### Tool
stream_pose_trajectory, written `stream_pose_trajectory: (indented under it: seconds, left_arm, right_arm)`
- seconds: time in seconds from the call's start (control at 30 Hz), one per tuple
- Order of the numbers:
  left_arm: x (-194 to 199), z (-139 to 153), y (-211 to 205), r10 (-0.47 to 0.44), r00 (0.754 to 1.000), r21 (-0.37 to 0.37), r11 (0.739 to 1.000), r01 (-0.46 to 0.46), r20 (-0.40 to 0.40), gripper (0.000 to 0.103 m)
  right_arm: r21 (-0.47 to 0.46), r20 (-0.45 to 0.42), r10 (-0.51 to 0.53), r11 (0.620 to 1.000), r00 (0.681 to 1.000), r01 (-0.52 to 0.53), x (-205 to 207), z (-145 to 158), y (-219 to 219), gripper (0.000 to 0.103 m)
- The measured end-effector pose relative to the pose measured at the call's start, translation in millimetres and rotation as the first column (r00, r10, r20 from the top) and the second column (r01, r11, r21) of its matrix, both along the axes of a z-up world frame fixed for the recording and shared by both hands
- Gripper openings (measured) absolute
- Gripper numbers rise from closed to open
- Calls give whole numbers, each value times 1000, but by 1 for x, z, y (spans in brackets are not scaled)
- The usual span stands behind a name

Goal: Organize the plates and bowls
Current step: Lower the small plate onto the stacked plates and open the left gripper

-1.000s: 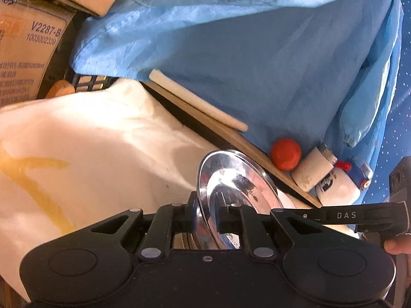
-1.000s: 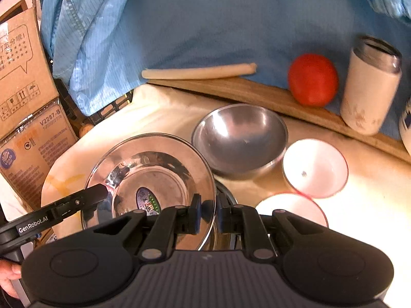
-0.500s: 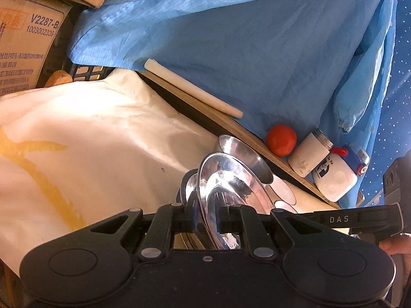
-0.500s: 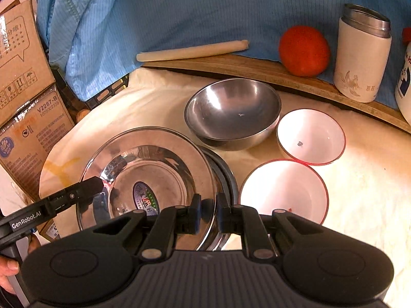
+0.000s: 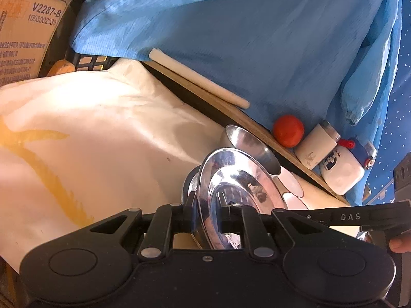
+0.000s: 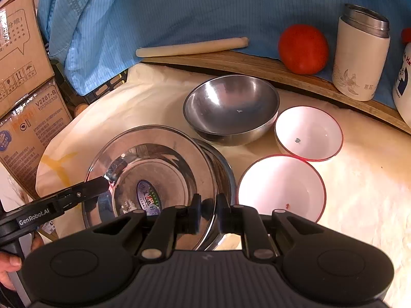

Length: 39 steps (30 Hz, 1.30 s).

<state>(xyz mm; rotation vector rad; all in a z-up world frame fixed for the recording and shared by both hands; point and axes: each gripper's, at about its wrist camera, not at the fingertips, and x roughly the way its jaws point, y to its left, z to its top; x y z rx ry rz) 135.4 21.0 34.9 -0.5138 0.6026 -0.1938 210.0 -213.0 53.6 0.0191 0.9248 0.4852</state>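
A shiny steel plate with a sticker in its well hangs tilted over a stack of steel dishes on the cream cloth. My right gripper is shut on the plate's near rim. My left gripper is shut on its opposite rim, where the plate stands edge-on to the camera. In the right wrist view the left gripper's fingers pinch the plate's left edge. Behind the plate sits a steel bowl, and to the right are a small white red-rimmed bowl and a larger one.
A wooden board along the back carries a pale rolling stick, a tomato and a white flask. Blue cloth hangs behind. Cardboard boxes stand at the left. A person's hand holds the left gripper.
Both grippers keep their hold on the steel plate. The views have shifted a little, so the steel bowl and both white bowls now show more fully.
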Motion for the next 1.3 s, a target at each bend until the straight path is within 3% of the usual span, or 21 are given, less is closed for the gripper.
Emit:
stream_pose_trajectory:
  seconds: [0.4,0.73,1.1,1.3]
  left_arm:
    - [6,-4,-4,-12,1000,17,1000,12,-12,15]
    - [11,-3,-12,-45,999,87,995,46,-15,17]
    - [14,1,-21,-83,996,215,973,83,-6,18]
    - [14,1,-21,-91,996,224,971,90,-6,22]
  right_arm:
    - [-14,2,-9,1000,1000,9,1,-1,-1,14]
    - [-31,11,-13,999,1000,14,3,-4,-1,14]
    - [-36,17,-11,999,1000,12,2,-5,0,15]
    - [-43,23,-6,999,1000,7,1,-5,0,15]
